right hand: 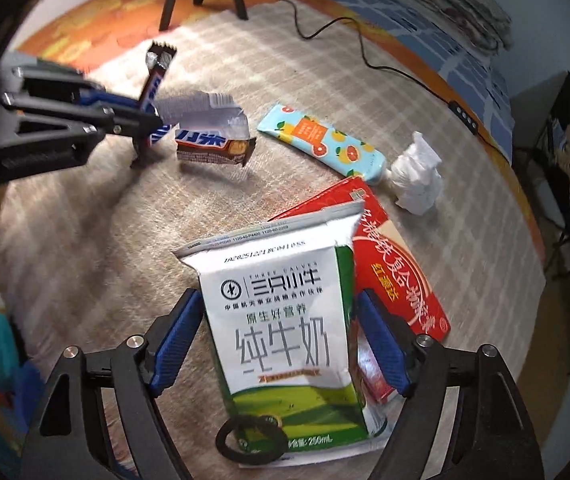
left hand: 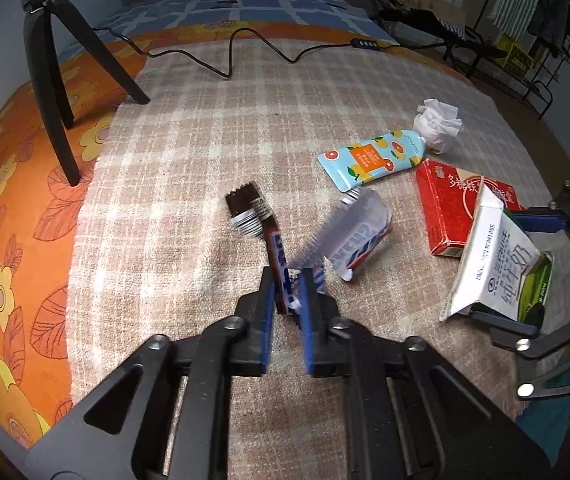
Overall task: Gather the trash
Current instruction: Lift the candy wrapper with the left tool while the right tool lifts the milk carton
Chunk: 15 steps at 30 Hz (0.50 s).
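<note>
My left gripper point(left hand: 287, 280) is shut on two brown candy wrappers. One wrapper point(left hand: 249, 208) sticks up from the jaws. The other, torn wrapper point(left hand: 361, 236) hangs off to the right. From the right wrist view the left gripper point(right hand: 153, 120) holds both wrappers point(right hand: 213, 144) just above the blanket. A white and green milk carton point(right hand: 285, 312) stands tilted between the fingers of my right gripper point(right hand: 279, 296), which is open, with a gap at each pad. The carton point(left hand: 493, 264) leans over a red box point(left hand: 445, 208).
A citrus-print tube point(left hand: 373, 158) and a crumpled white tissue point(left hand: 437, 124) lie beyond the red box point(right hand: 405, 280) on the checked blanket point(left hand: 205, 140). A black tripod point(left hand: 53, 80) stands at the far left, and a black cable point(left hand: 245, 52) runs across the back. Racks stand at the far right.
</note>
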### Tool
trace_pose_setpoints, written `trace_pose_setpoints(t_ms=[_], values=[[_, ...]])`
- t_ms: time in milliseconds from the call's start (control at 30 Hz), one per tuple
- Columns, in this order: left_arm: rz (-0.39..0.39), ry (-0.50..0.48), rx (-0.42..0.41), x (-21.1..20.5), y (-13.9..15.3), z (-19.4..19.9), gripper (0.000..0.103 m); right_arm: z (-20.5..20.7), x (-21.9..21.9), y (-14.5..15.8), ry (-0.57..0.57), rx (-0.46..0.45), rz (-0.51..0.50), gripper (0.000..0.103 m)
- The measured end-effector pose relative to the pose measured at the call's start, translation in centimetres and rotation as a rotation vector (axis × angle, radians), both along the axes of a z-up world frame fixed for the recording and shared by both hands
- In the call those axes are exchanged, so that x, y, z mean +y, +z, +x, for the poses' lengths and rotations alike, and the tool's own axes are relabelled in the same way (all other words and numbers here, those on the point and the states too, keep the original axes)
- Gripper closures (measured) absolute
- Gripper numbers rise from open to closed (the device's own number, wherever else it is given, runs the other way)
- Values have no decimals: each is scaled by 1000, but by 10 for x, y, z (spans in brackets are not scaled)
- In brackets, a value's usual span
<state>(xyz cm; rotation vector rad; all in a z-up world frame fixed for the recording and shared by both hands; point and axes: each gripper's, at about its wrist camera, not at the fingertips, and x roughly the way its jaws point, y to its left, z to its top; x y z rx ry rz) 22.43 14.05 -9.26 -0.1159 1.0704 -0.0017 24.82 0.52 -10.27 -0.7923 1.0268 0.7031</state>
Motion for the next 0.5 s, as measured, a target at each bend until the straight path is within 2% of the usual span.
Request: trace_pose_setpoints(t_ms=[33,67,267,500], values=[[3,5,0,1,1,2,57,0,0,0,1,-5,-1,24],[6,20,-13,3,4,2,42,0,1,1,-1,-7,1,24],[-24,29,-45,8,13,3,42,8,-13,22,-67,2,137,25],[-13,-18,-40,-4,12,9,42,8,-48,53,-160,-76,292,25]])
